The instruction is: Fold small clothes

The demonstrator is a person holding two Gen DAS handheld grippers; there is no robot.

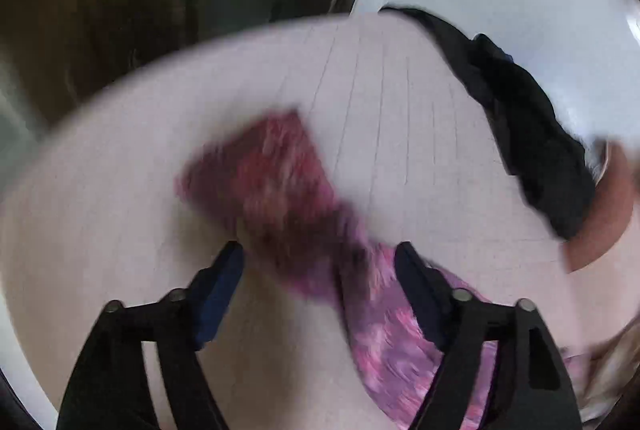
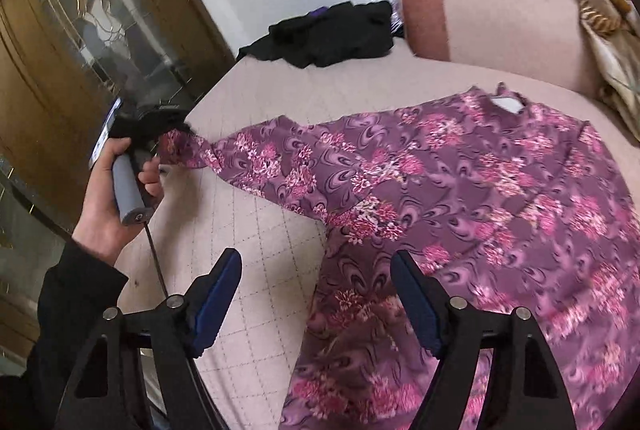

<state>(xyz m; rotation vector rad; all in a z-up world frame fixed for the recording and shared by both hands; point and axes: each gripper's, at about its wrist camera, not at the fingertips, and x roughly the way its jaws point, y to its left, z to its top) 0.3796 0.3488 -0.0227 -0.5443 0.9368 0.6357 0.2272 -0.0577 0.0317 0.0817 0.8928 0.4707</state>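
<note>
Floral top [image 2: 460, 197] on quilted bed [image 2: 248, 270]

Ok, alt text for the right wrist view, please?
A purple floral garment lies spread on a pale quilted bed, one sleeve end at the left gripper. Nearest, the right gripper is open; black clothes lie behind.

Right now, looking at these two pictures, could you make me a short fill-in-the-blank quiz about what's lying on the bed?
1. The floral garment spread on the bed is mostly ____ in colour.
2. The dark clothes pile near the bolster pillow is ____.
3. The left gripper is at the garment's ____.
4. The right gripper holds ____.

Answers: purple; black; sleeve; nothing
</note>
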